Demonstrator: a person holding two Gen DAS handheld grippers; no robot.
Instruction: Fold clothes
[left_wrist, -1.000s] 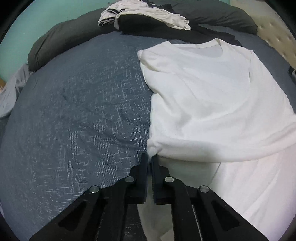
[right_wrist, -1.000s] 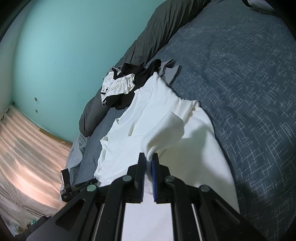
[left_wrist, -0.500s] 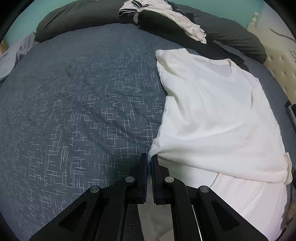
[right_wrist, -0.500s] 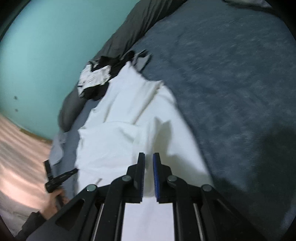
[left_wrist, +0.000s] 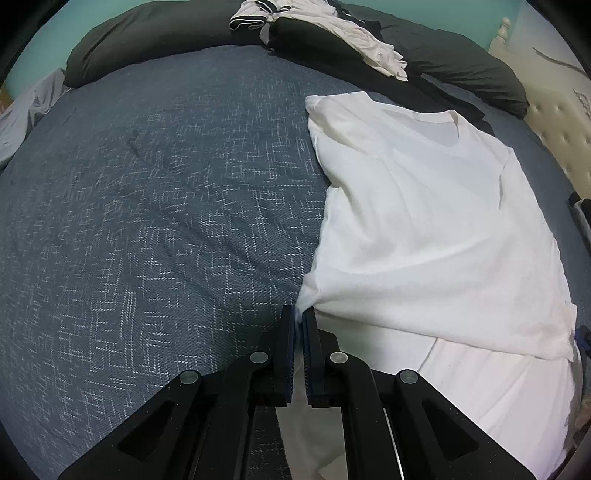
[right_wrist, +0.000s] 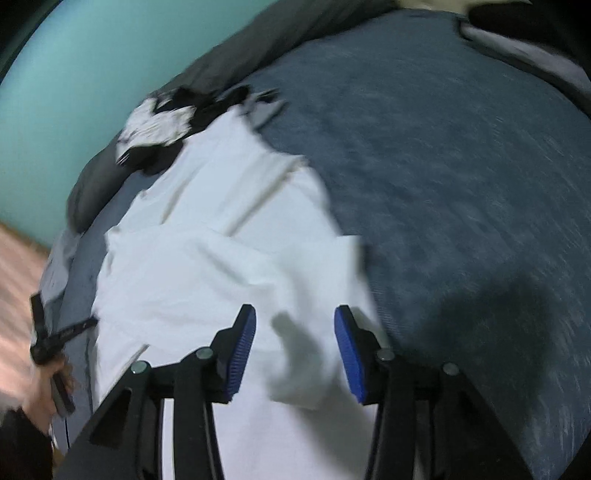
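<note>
Shirt (left_wrist: 424, 229), white, lies half doubled over just ahead of the left gripper (left_wrist: 298, 314), which is clenched on a folded corner, likely to keep that layer from sliding. The right gripper (right_wrist: 295, 325) hangs spread and empty above the cloth. Blue-grey bedspread (left_wrist: 166, 206) beneath; other clothes (left_wrist: 332, 29) far ahead; teal wall (right_wrist: 74, 92) beyond.

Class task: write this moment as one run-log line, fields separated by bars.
step: fold | left tool: shut on white cotton T-shirt corner | right tool: open above shirt | surface: blue woven bedspread
</note>
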